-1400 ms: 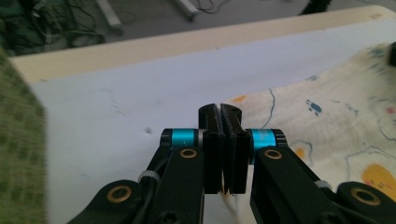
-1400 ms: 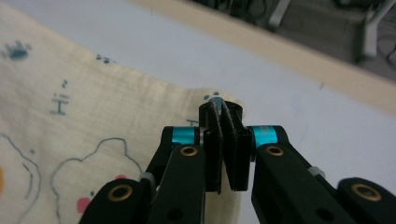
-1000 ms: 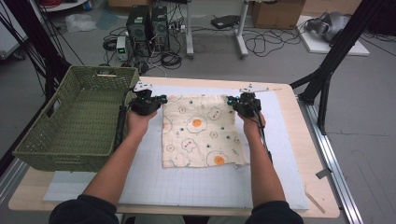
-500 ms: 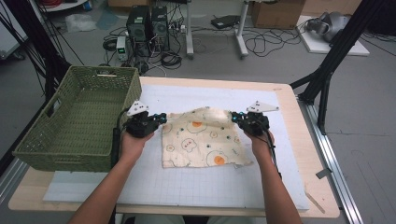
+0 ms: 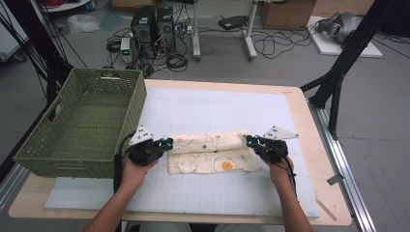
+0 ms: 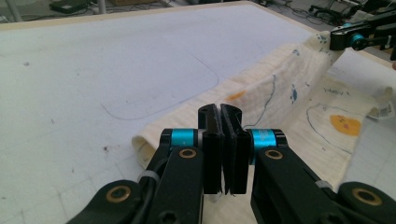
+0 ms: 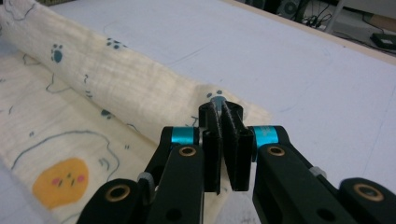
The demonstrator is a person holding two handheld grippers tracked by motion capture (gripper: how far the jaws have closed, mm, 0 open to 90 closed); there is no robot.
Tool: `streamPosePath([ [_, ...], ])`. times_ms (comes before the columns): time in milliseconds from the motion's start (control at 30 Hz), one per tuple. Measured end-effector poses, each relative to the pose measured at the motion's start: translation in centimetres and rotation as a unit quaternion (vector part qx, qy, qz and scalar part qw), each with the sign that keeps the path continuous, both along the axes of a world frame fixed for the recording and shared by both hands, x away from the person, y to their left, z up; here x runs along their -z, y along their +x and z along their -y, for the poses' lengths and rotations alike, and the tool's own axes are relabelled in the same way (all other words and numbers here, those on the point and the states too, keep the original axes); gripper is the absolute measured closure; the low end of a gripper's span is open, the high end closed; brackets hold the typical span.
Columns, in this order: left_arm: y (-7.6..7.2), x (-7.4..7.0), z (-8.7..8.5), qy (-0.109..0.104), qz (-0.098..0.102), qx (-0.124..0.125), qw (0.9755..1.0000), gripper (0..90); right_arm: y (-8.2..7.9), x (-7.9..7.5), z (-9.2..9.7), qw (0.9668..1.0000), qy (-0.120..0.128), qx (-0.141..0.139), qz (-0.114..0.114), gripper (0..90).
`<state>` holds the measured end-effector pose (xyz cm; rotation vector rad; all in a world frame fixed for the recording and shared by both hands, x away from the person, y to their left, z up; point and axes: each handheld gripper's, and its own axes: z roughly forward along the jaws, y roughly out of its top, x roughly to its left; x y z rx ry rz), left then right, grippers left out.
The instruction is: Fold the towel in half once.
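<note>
While pinching cloth (image 5: 205, 153): both grippers low, apart.

Green wicker basket (image 5: 82, 121) (table's left edge)

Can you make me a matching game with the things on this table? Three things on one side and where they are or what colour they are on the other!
Things:
1. basket
2. cloth
3. left gripper

Clues:
A. cream with a little orange egg picture
B. green and woven, at the table's left edge
C. pinching one end of the cloth

Pairs: 1-B, 2-A, 3-C
</note>
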<state>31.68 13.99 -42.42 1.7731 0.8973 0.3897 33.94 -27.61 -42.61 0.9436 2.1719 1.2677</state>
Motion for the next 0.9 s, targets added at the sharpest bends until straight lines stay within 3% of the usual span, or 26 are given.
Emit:
streamPosePath([
  [400, -1.2, 1.4, -0.2, 0.002, -0.018, 0.029, 0.9994, 85.2, -1.3, 1.2, 0.3, 0.9991, -0.031, -0.026, -0.01, 85.8],
  [533, -1.7, 1.6, -0.3, 0.009, -0.02, 0.029, 0.9993, 82.9, -1.9, 1.3, 0.9, 0.999, -0.026, -0.032, -0.015, 82.0],
  [633, -1.7, 1.6, -0.6, 0.003, -0.026, 0.026, 0.9993, 74.4, -2.5, 1.1, 1.6, 0.9992, -0.013, -0.036, -0.015, 77.3],
  [700, -1.7, 1.4, -0.9, -0.014, -0.033, 0.019, 0.9992, 58.6, -3.0, 0.8, 2.2, 0.9993, -0.008, -0.033, -0.014, 75.0],
  [733, -1.7, 1.2, -1.0, -0.022, -0.032, 0.018, 0.9991, 55.1, -3.2, 0.7, 2.6, 0.9994, -0.005, -0.032, -0.011, 74.1],
  [800, -1.8, 0.9, -1.3, -0.031, -0.024, 0.012, 0.9991, 49.5, -3.7, 0.4, 3.3, 0.9997, 0.008, -0.024, -0.006, 72.2],
  [900, -1.8, 0.7, -1.5, -0.038, -0.022, 0.007, 0.999, 48.2, -4.2, -0.1, 4.3, 0.9997, 0.021, -0.007, 0.0, 69.4],
])
